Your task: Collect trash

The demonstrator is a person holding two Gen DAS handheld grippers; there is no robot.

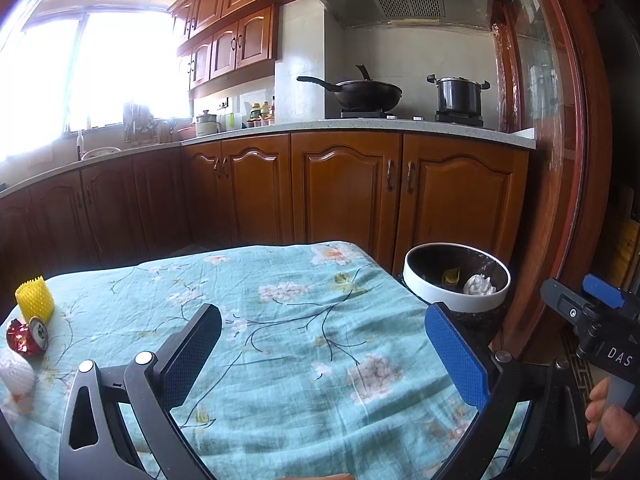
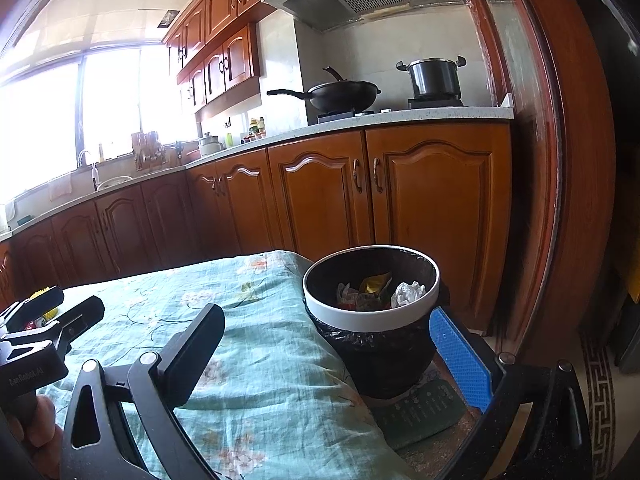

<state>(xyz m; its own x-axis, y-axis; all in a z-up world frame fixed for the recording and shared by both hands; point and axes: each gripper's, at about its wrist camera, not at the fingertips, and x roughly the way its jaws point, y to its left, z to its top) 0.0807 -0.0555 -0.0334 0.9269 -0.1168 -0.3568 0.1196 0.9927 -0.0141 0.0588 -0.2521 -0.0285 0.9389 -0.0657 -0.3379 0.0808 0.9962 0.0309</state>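
Observation:
A trash bin (image 1: 456, 298) with a white rim and black liner stands at the table's right edge; it holds crumpled paper and a yellow wrapper. In the right wrist view the bin (image 2: 370, 314) is close ahead. On the table's left lie a yellow foam net (image 1: 35, 298), a crushed red can (image 1: 28, 336) and a white foam net (image 1: 16, 374). My left gripper (image 1: 324, 356) is open and empty above the floral tablecloth (image 1: 280, 320). My right gripper (image 2: 328, 354) is open and empty in front of the bin.
Wooden kitchen cabinets (image 1: 340, 188) run behind the table, with a wok (image 1: 366, 92) and pot (image 1: 458, 96) on the stove. A wooden door frame (image 1: 560, 160) stands right of the bin. A green card (image 2: 424, 408) lies under the bin.

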